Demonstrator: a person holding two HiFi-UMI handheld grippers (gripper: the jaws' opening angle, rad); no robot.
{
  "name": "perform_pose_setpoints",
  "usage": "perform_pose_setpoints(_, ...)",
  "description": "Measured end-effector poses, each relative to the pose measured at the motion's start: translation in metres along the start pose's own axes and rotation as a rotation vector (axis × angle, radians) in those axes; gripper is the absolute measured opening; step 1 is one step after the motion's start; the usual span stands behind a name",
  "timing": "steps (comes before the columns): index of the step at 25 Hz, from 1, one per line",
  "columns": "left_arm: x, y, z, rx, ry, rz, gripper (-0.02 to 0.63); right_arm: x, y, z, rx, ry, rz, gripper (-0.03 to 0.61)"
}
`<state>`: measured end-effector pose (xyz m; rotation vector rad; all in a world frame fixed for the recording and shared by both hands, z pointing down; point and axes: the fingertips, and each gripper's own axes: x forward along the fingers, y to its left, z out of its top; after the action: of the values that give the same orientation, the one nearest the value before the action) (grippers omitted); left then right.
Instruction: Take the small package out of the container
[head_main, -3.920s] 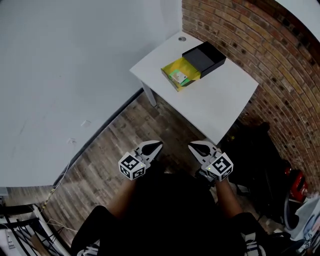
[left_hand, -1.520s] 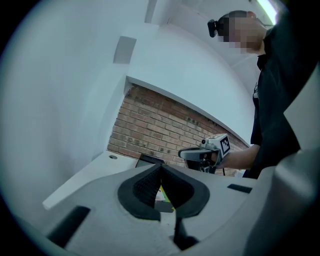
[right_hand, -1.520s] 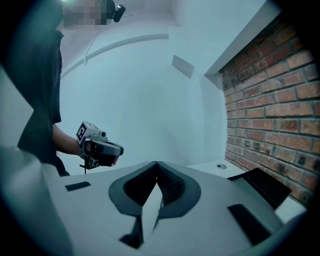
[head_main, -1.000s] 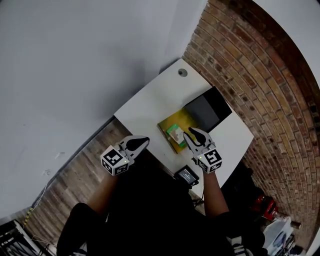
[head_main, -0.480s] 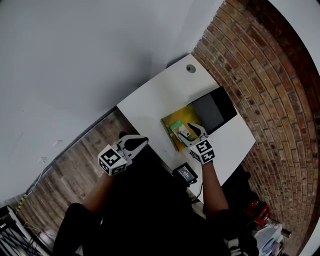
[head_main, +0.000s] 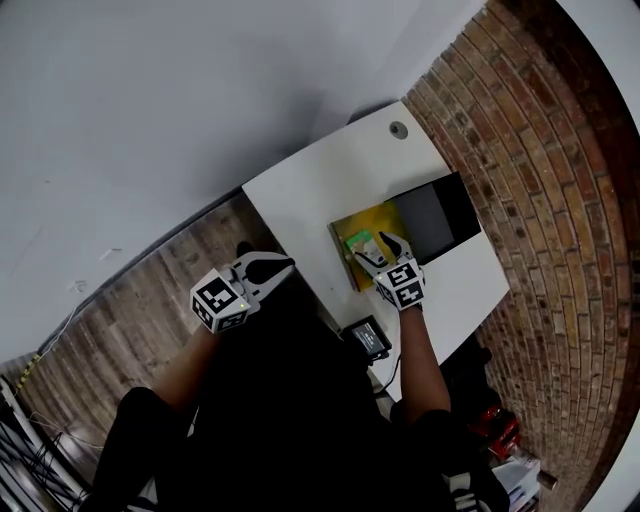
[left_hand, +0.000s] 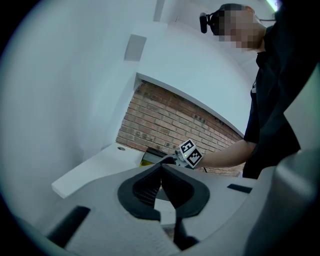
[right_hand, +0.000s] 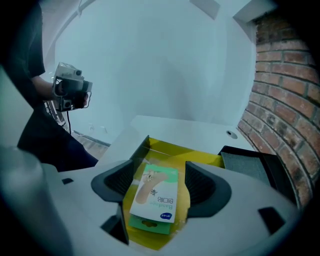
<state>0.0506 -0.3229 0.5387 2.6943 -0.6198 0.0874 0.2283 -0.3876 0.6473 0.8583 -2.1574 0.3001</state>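
A white table is standing in the corner between a pale wall and a brick wall, and you are working at its near edge. The small package, white and green with a plaster drawn on it, is lying flat inside the yellow container, not yet lifted. Under it a green piece is showing at the near end; I cannot tell if it is a second package. A black box is sitting just beside the container, on its far right side.

Your right gripper is pointing down over the container. Its jaws have just been opening and are standing wide apart, one on each side of the package, with the pads not touching it. Your left gripper is hovering off the table's near left edge, jaws pressed together on nothing.

I think several things are threatening here. The package is flat, so the pads may slide over it and close on air. If you are reaching too low, you may be pinching the green piece together with it. If you are drifting sideways, a jaw may be catching the container's wall. Nothing is holding the container, so it may be sliding or rising with the package.
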Motion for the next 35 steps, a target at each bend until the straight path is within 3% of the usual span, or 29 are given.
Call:
perform_pose_setpoints(6, -0.003, 0.005, 0.001, 0.006, 0.003, 0.010, 0.015, 0.018, 0.005, -0.025, 0.001, 0.122, 0.051, 0.324)
perform_pose_setpoints(13, -0.009, 0.008, 0.002, 0.012, 0.010, 0.018, 0.015, 0.032, -0.003, -0.043, -0.003, 0.226, 0.029, 0.342)
perform_pose_setpoints(35, -0.017, 0.009, 0.002, 0.016, 0.017, 0.032, 0.015, 0.045, 0.004, -0.056, 0.003, 0.302, 0.071, 0.344)
